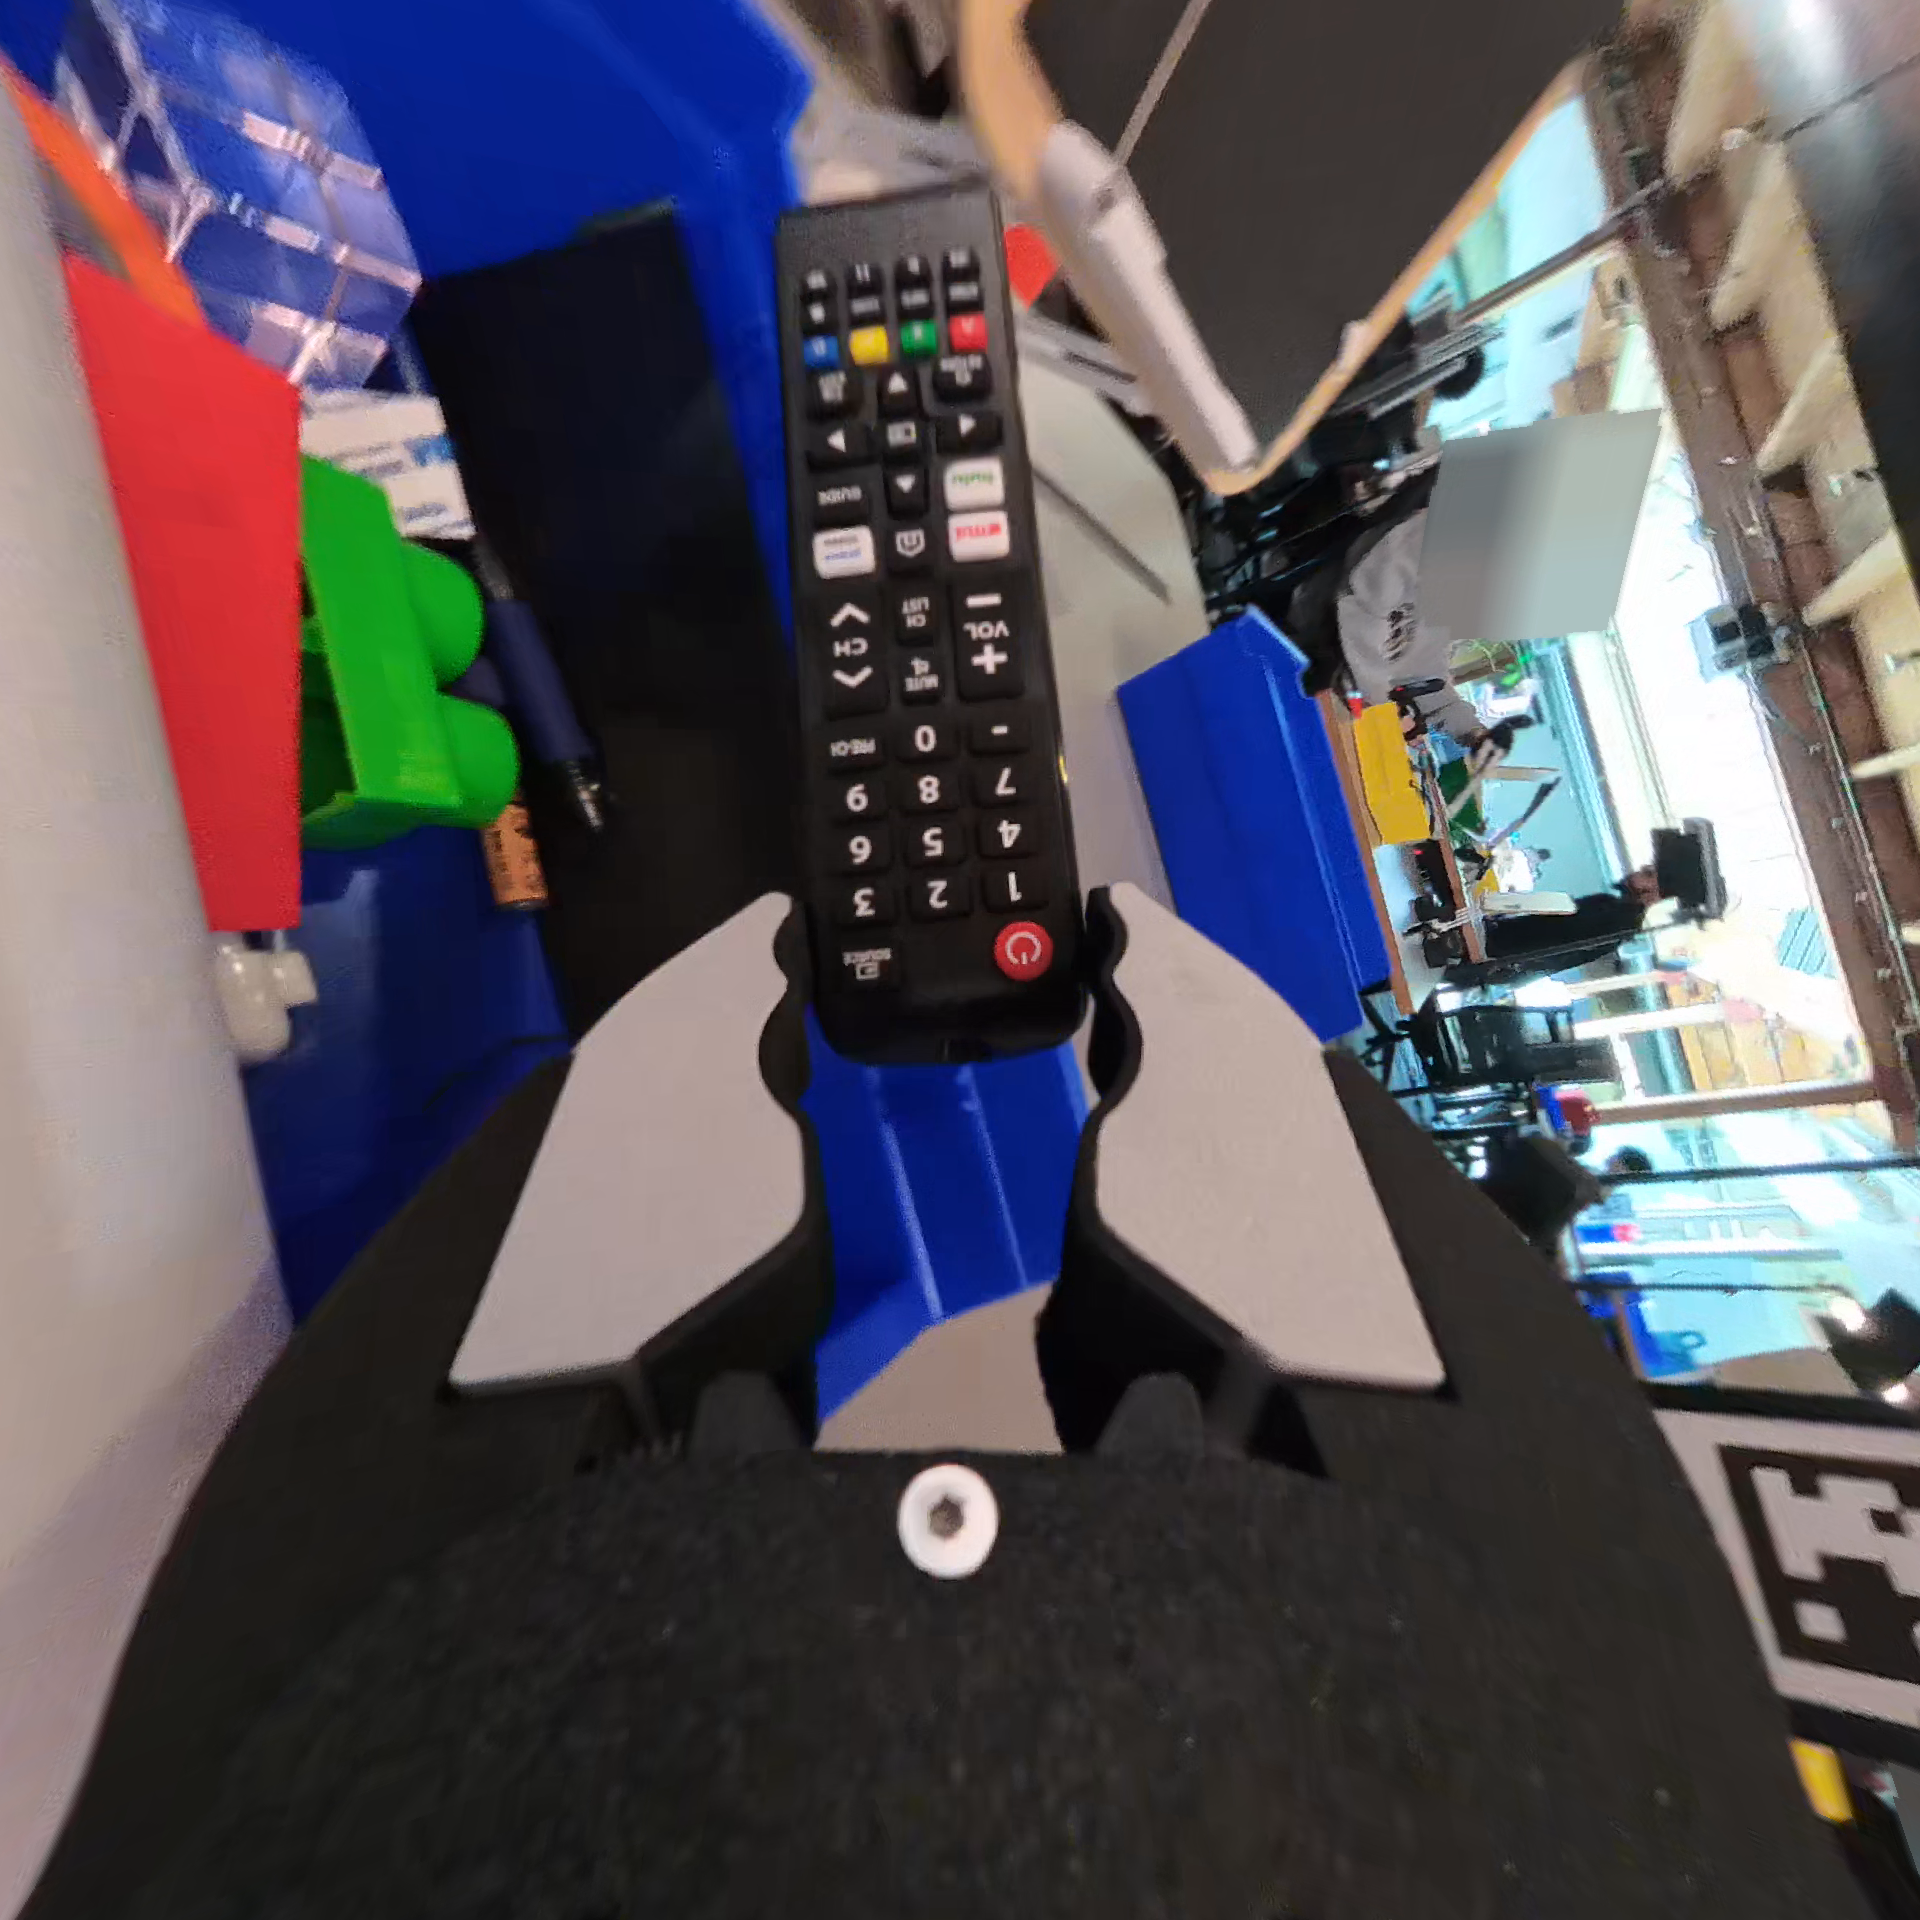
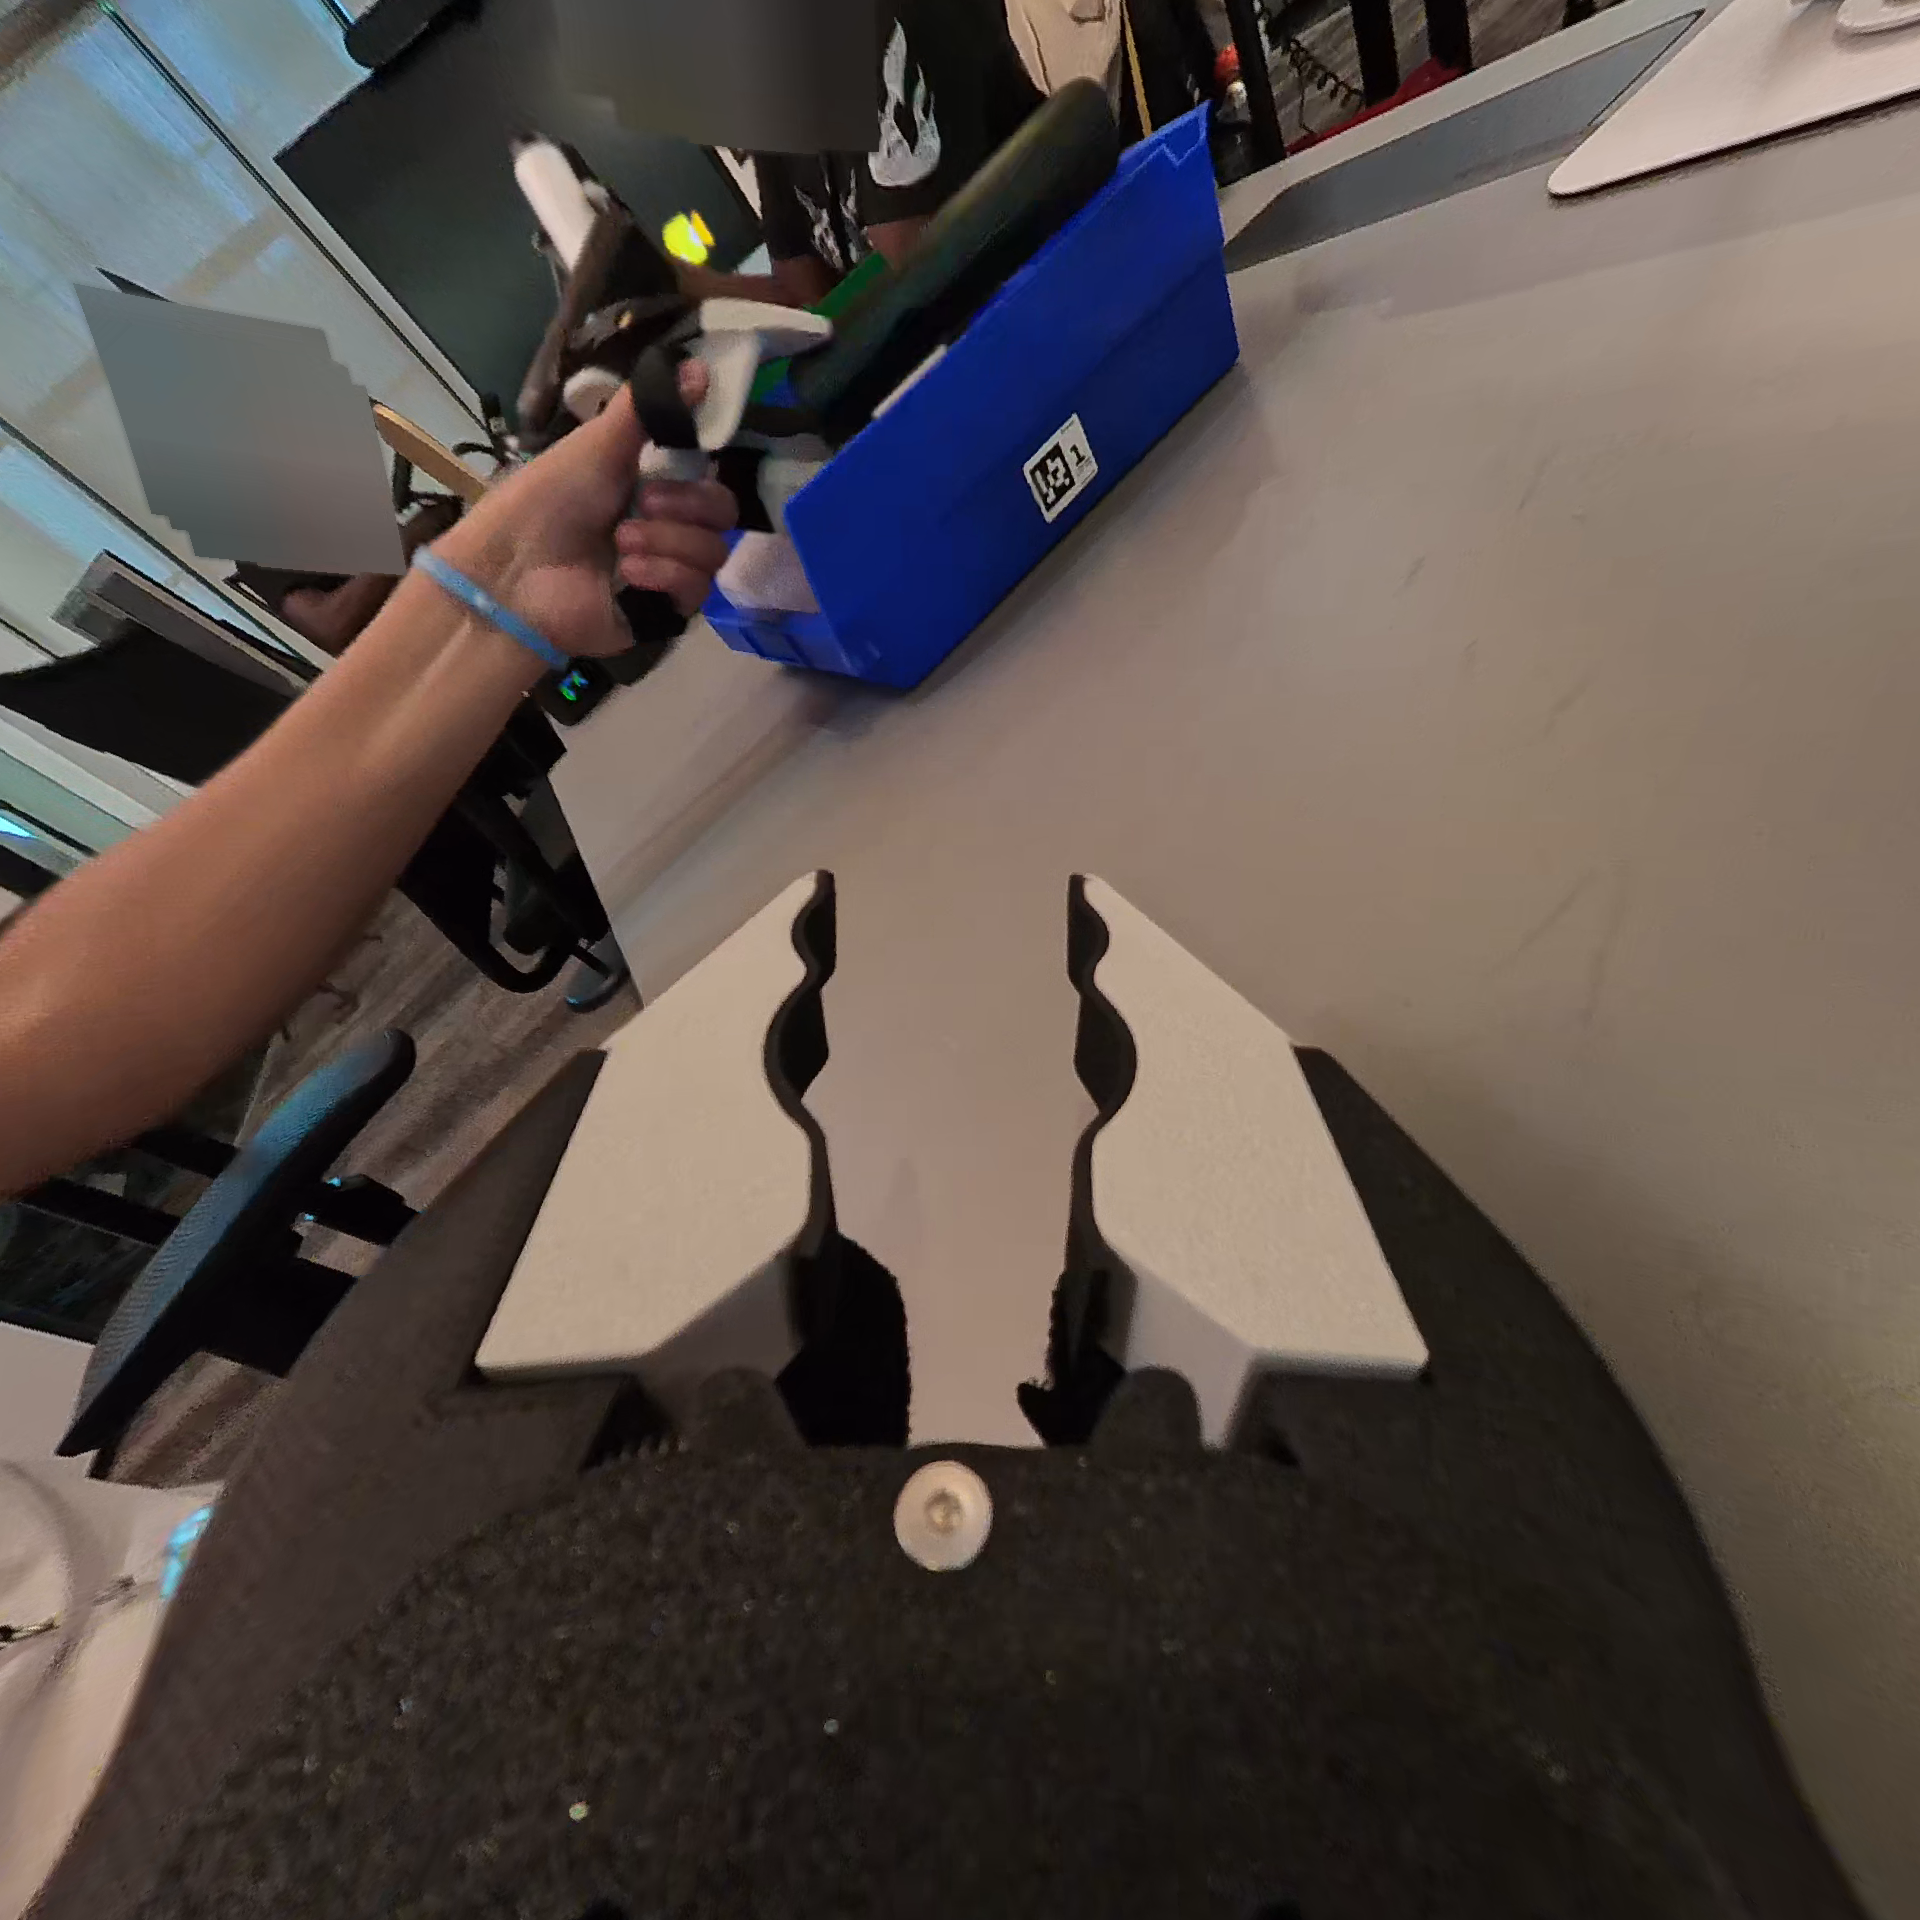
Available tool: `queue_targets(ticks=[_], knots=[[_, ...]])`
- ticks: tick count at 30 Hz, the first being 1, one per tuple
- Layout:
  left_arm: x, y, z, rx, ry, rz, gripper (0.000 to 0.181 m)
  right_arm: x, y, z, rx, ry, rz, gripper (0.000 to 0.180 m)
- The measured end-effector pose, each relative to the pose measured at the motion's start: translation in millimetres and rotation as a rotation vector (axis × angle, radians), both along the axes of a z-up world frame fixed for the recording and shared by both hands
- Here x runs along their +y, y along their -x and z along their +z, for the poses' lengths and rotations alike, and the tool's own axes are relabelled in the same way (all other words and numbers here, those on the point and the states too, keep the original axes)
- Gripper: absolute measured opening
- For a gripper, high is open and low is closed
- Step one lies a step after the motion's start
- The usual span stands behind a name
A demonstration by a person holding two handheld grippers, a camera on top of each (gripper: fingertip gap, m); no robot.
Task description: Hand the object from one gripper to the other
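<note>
Remote (image 1: 925,623) pinched by left gripper (image 1: 940,961) over bin (image 2: 1018,457); right gripper (image 2: 951,914) spread, empty. I'd present the free end squarely.

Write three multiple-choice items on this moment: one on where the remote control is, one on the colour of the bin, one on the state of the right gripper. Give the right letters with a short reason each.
1. Where is the remote control?
A. Flat on the grey table
B. Between the fingers of the left gripper
C. Between the fingers of the right gripper

2. What colour is the bin on the table?
A. Blue
B. Yellow
C. White

3. What is the state of the right gripper?
A. Shut on the remote
B. Shut on nothing
C. Open and empty

Answers:
1. B: the left wrist view shows both fingers pressed against the sides of the remote at its end with the red button.
2. A: the right wrist view shows blue walls with a small black-and-white tag on the side.
3. C: bare grey table shows through the gap between its fingers.
</note>
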State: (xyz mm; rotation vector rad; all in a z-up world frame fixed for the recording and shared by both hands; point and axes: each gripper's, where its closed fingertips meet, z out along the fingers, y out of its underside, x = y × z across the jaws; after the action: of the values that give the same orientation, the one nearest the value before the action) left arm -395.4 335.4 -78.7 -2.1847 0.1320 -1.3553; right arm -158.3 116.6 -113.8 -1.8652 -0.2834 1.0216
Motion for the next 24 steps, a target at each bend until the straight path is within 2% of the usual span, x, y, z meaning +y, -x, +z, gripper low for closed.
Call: queue_targets(ticks=[5,8,10,12,13,16,18,21,24], knots=[[-51.6,-3.5,42.3,-0.018,-0.244,-0.039,0.05,14.7,14.2,16.1,0.219,0.066,0.068,0.045],[-94.6,-31.6,58.0,-0.046,-0.344,-0.106,0.049,30.2,45.5,27.7,0.419,0.17,0.178,0.055],[-120.5,-56.9,59.8,-0.077,-0.355,-0.16,0.047,37.6,71.6,37.2,0.562,0.195,0.284,0.06],[-139.6,-81.3,48.9,-0.059,-0.335,-0.21,0.046,38.5,93.2,44.2,0.685,0.221,0.402,0.053],[-147.4,-91.8,43.3,-0.052,-0.34,-0.233,0.047,41.8,100.8,42.2,0.71,0.243,0.403,0.054],[-161.1,-114.5,24.5,-0.046,-0.315,-0.288,0.046,44.6,112.0,26.8,0.58,0.231,0.373,0.058],[-163.4,-123.3,16.0,-0.043,-0.303,-0.311,0.047,42.7,111.4,23.6,0.522,0.208,0.372,0.044],[-170.2,-131.8,16.2,-0.082,-0.313,-0.319,0.046,48.1,101.0,30.4,0.53,0.164,0.33,0.038],[-177.4,-133.2,18.0,-0.115,-0.339,-0.292,0.039,51.1,95.5,36.4,0.589,0.173,0.302,0.047]])
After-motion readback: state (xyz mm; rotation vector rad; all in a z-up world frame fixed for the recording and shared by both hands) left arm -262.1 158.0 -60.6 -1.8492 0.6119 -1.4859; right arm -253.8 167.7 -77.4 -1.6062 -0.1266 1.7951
